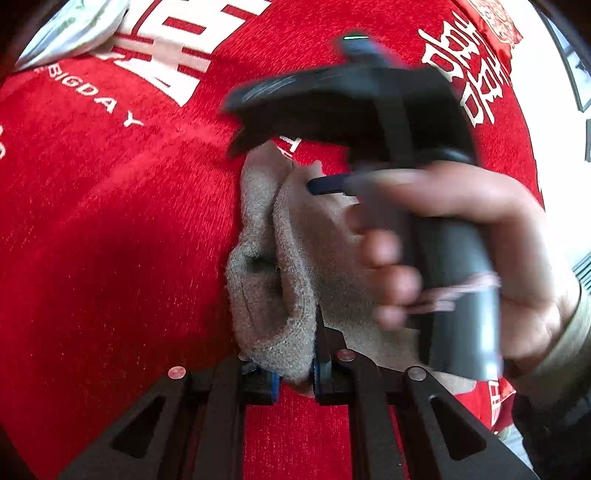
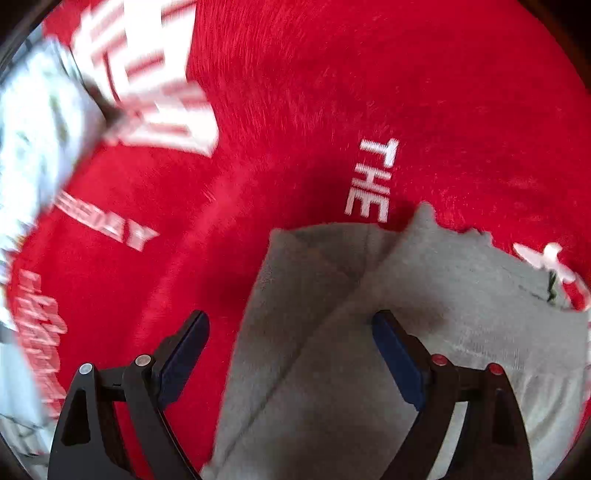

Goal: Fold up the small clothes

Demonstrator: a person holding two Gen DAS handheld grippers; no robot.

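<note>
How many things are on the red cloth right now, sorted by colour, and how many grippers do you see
Grey-beige knit garment: 1, pinched in the shut left gripper
White patterned item at the edge of the red cloth: 1
Black grippers: 2, the right gripper open above the garment
Total: 4

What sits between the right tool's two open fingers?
In the right wrist view, the right tool is open over the edge of the grey knit garment and the red cloth; neither finger touches fabric.
</note>
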